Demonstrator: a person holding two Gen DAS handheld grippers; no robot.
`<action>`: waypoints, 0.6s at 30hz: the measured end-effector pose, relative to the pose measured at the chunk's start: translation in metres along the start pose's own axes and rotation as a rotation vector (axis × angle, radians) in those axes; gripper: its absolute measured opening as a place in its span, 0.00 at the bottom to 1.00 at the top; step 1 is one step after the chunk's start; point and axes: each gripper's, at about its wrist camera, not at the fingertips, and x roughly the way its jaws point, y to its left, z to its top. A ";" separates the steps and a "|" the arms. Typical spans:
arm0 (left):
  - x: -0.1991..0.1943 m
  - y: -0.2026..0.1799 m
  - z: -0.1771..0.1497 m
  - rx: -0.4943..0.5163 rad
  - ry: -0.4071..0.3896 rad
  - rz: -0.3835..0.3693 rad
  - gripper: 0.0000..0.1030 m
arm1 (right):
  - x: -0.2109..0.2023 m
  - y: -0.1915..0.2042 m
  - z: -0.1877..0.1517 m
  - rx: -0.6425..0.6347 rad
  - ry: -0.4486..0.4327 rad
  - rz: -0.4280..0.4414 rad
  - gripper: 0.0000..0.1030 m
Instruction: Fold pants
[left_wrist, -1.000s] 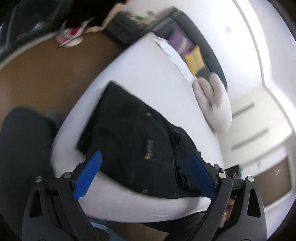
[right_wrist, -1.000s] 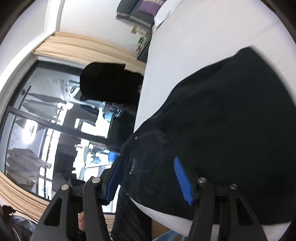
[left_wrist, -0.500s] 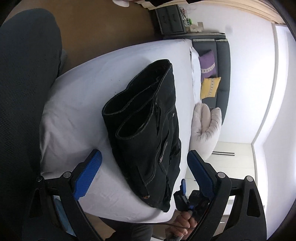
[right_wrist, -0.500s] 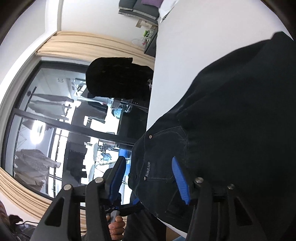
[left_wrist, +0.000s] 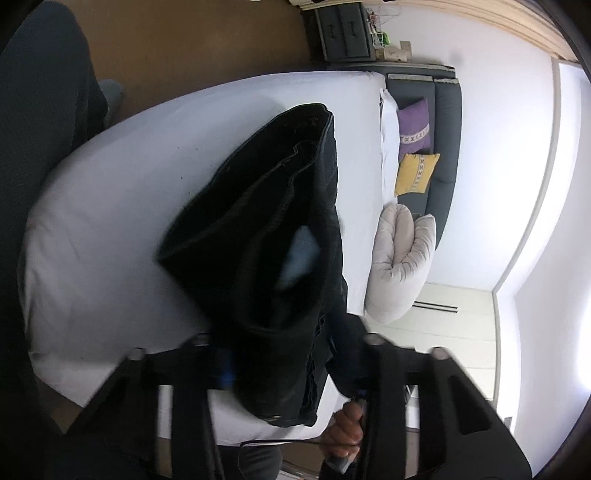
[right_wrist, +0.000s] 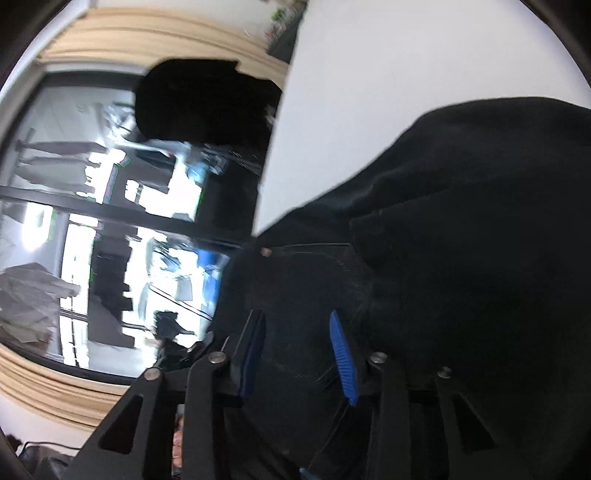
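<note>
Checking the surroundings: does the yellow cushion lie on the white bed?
No, the yellow cushion sits on the grey sofa beyond the white bed.

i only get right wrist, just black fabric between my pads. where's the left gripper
Observer: The left gripper is at the near end of the pants, jaws closing with fabric bunched between them.
Operator: how do the pants lie
Observer: As a long folded strip on the white bed, layered edges at the far end.
Operator: anything beside the bed
Observer: A rolled pale duvet sits against its far side.
</note>
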 end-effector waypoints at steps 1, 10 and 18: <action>-0.001 -0.002 0.001 0.015 -0.002 0.000 0.26 | 0.004 -0.002 0.002 0.002 0.019 -0.026 0.32; 0.004 -0.081 -0.012 0.386 -0.038 0.054 0.10 | 0.023 -0.022 -0.004 0.033 0.056 -0.159 0.00; 0.038 -0.168 -0.048 0.664 -0.011 0.075 0.09 | 0.015 -0.018 -0.014 -0.011 0.010 -0.161 0.00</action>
